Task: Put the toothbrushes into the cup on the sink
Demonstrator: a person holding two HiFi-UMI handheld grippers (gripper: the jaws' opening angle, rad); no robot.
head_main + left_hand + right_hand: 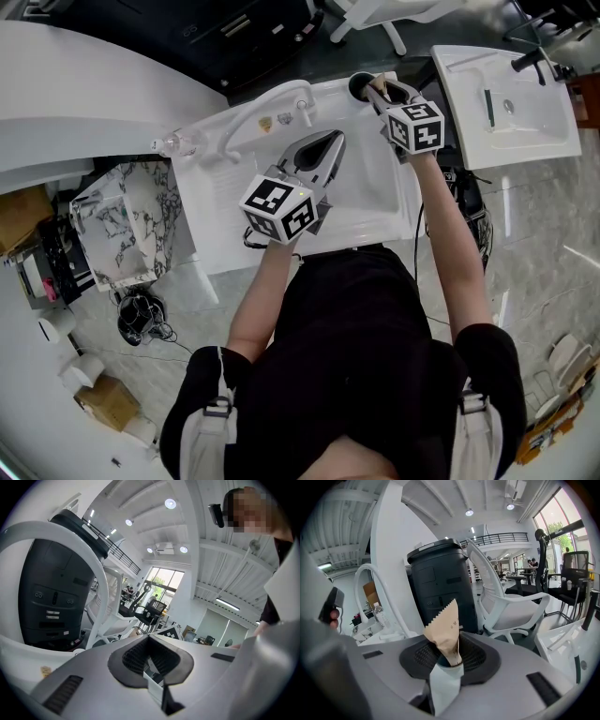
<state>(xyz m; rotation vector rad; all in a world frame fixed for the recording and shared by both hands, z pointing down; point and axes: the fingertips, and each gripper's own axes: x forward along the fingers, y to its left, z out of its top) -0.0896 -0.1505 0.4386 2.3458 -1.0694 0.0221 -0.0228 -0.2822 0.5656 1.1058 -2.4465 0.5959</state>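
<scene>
A dark cup [360, 85] stands at the back right corner of the white sink [375, 202]. My right gripper [382, 96] is right beside the cup's rim and is shut on a wrapped toothbrush [443, 630]. Its brown paper end with a zigzag edge sticks out past the jaws [449, 660], and a white part of the wrapper lies behind them. My left gripper [326, 142] hovers over the basin, tilted upward. Its pads [149, 641] meet, nothing sticks out beyond them, and a thin pale strip [154, 686] shows in the slit behind them.
A curved white faucet [272, 98] rises at the sink's back, with a clear bottle [178, 143] at its left. A second sink [506, 103] stands to the right and a marbled box [131, 220] to the left. A black bin [440, 578] and a white chair [506, 602] are behind.
</scene>
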